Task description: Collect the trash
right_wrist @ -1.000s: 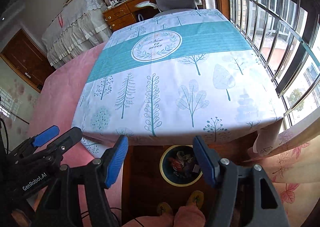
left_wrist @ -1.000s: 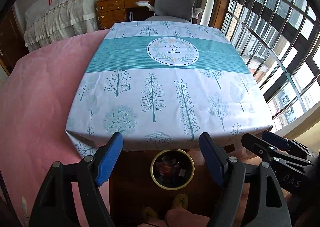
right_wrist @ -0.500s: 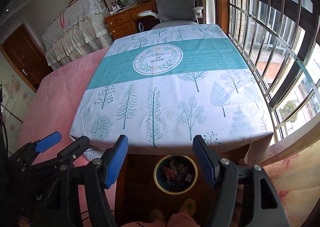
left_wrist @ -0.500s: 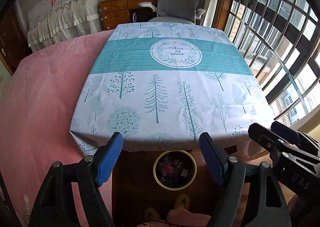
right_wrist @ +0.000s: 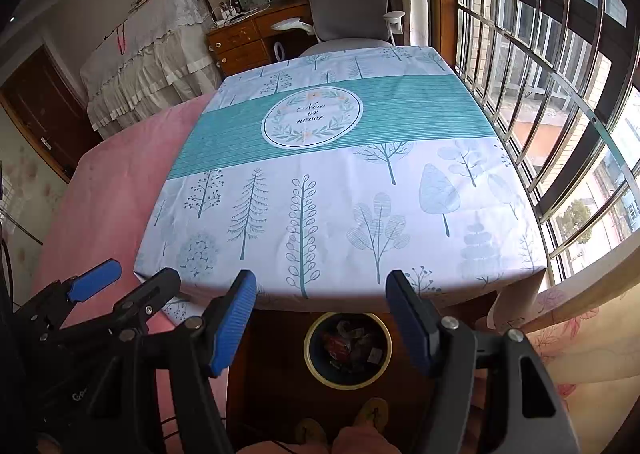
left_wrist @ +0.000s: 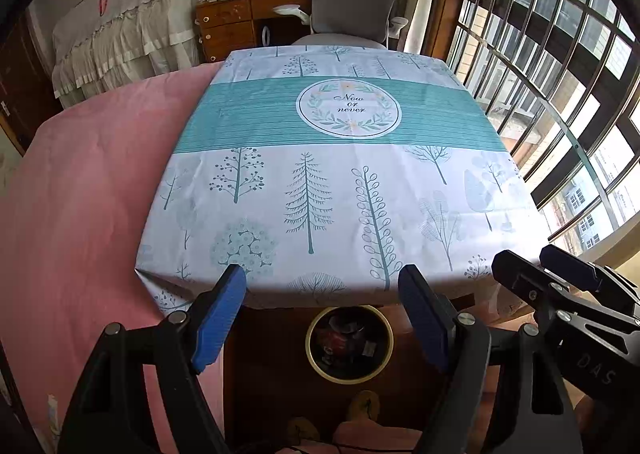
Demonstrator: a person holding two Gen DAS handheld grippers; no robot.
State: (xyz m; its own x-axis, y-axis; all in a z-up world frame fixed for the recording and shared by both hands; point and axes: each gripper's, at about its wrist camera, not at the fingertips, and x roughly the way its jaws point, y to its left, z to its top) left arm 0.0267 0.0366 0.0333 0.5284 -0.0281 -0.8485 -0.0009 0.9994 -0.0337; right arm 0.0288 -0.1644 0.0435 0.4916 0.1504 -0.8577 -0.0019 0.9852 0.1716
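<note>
Left wrist view: the trash bin [left_wrist: 349, 344], round with a yellow rim and wrappers inside, stands on the floor at 6 o'clock, just under the near edge of the table [left_wrist: 320, 190]. The left gripper [left_wrist: 324, 318] hangs above it, jaws spread, nothing between them. At 4 o'clock sits the right gripper [left_wrist: 548, 270], also spread and empty. A tree-print tablecloth [left_wrist: 308, 126] covers the table; a grey chair [left_wrist: 352, 2] stands at 12 o'clock.
</note>
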